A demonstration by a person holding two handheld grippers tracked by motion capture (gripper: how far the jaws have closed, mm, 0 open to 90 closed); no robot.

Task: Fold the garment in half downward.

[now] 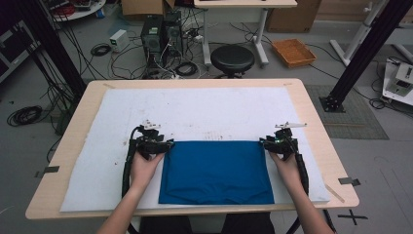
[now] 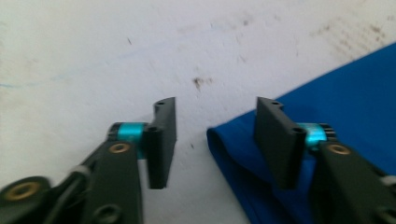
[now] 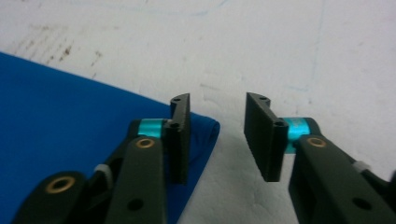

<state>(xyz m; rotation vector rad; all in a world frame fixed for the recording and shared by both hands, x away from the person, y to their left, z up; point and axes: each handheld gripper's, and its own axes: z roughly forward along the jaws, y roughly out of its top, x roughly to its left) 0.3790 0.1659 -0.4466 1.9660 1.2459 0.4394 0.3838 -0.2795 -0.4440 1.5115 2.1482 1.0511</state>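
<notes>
High view: the folded blue cloth lies flat on the white mat, and the left gripper and right gripper sit at its two far corners, apparently to square the fold. Both stand with jaws apart, clamping nothing; each straddles a folded corner, one jaw over cloth, one over mat.
</notes>
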